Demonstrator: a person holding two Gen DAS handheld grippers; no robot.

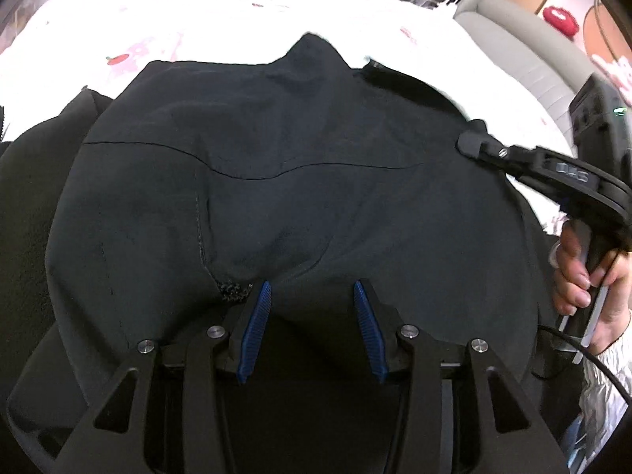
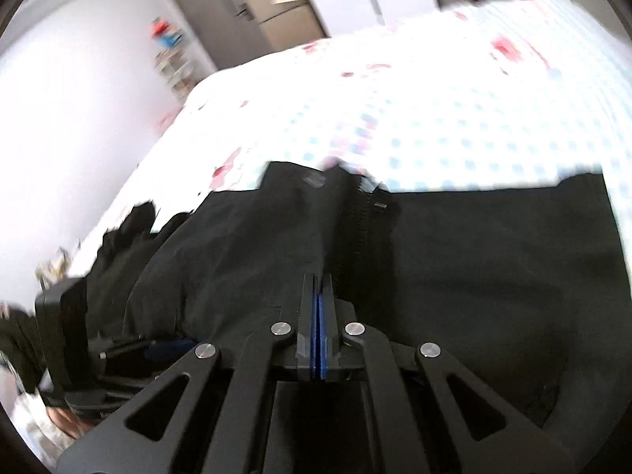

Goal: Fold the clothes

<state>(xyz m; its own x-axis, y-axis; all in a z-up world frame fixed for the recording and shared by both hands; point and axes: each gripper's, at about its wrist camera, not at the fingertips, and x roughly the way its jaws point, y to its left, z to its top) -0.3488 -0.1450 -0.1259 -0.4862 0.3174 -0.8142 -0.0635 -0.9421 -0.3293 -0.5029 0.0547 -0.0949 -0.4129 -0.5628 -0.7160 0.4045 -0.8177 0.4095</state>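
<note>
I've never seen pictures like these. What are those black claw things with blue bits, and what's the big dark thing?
They are grabbing tools, each a hand-held gripper a person squeezes. Each picture comes from a camera on one tool. The left hand-held gripper is open over a black garment lying on a white patterned bedsheet. The right hand-held gripper is shut, its blue pads together; whether cloth is pinched between them, I can't tell. A hand holds its handle.
</note>
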